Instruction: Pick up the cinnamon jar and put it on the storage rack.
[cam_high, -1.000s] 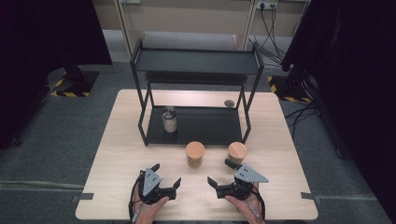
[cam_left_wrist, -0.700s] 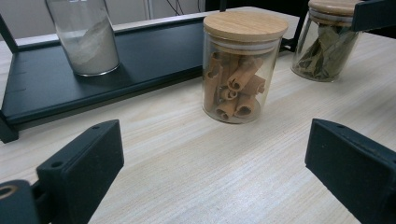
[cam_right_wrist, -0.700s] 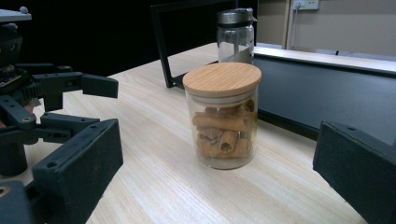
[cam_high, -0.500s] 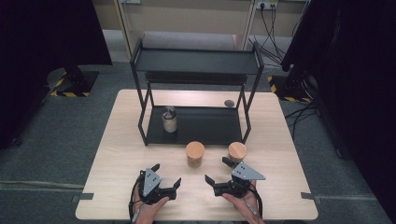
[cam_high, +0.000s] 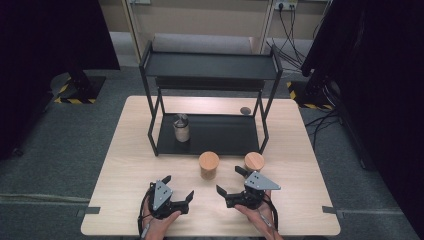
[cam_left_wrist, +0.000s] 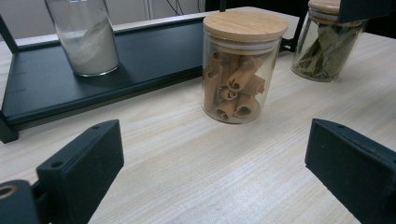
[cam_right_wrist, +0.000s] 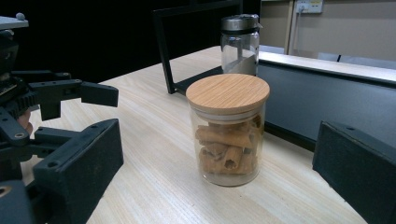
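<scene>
High view: right gripper (cam_high: 234, 182) has swung left toward cinnamon jar (cam_high: 208, 165), jaws spread; left gripper (cam_high: 177, 189) unmoved, spread.
Left gripper view: jar on worktop (cam_left_wrist: 196, 172), ahead, untouched.
Right gripper view: jar centred between jaws; grasp likely next.

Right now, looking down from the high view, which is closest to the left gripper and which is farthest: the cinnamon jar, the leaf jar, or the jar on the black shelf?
From the left gripper:
1. Cinnamon jar, just ahead on the table, slightly right.
2. Jar of white powder, straight ahead on the rack's bottom shelf.
3. Leaf jar, far to the right, by the right gripper.
</scene>
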